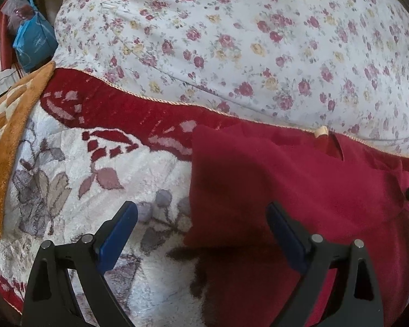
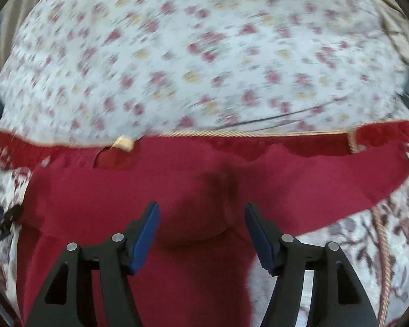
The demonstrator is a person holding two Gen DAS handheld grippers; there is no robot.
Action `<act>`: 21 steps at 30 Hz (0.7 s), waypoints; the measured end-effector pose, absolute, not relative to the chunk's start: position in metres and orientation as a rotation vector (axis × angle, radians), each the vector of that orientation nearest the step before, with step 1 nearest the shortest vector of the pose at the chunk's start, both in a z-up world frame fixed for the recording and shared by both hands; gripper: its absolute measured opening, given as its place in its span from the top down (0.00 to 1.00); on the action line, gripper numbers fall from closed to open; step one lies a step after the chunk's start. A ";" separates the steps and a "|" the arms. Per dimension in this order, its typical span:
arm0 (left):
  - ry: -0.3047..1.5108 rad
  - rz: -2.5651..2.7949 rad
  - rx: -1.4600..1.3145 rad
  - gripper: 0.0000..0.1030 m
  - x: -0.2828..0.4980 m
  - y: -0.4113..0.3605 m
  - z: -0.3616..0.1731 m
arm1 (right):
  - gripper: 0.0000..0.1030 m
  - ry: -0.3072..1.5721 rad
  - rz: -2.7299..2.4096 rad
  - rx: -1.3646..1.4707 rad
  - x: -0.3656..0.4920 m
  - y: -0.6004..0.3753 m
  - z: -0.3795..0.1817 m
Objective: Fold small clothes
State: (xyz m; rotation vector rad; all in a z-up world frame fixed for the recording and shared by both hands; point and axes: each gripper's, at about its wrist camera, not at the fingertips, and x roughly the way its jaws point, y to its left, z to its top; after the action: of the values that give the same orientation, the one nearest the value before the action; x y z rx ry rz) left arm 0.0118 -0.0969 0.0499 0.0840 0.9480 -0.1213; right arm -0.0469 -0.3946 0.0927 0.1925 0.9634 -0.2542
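Observation:
A small dark red garment (image 1: 300,179) lies spread flat on a plush white and red floral blanket (image 1: 101,163); it also shows in the right wrist view (image 2: 177,179), with a cream tag (image 2: 125,142) at its far edge. My left gripper (image 1: 201,215) is open, hovering over the garment's left edge, its right finger above the cloth. My right gripper (image 2: 201,215) is open and empty above the middle of the garment. The right wrist view is blurred.
A white quilt with small roses (image 1: 231,41) rises behind the blanket. An orange plush blanket (image 1: 11,125) lies at the left. A blue packet (image 1: 32,41) sits at the far left. A twisted cord trim (image 2: 381,245) runs along the blanket's right side.

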 end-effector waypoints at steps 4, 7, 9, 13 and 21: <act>0.962 -0.120 0.109 0.08 0.014 -0.102 0.044 | 0.59 1.027 -0.262 0.204 -0.033 -0.396 0.066; 0.969 -0.112 0.115 0.08 0.015 -0.103 0.040 | 0.62 1.042 -0.272 0.228 -0.032 -0.405 0.053; 0.978 -0.112 0.115 0.08 0.016 -0.103 0.038 | 0.62 1.041 -0.277 0.217 -0.035 -0.403 0.057; 0.969 -0.120 0.120 0.08 0.014 -0.105 0.041 | 0.59 1.005 -0.258 0.212 -0.044 -0.398 0.074; 1.029 -0.132 0.105 0.08 0.018 -0.102 0.032 | 0.56 1.063 -0.266 0.210 -0.049 -0.399 0.064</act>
State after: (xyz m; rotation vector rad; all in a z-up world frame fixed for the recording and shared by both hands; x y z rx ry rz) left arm 0.0183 -0.1024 0.0324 0.1049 1.0290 -0.1323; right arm -0.0486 -0.3991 0.0642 0.2100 1.0627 -0.2656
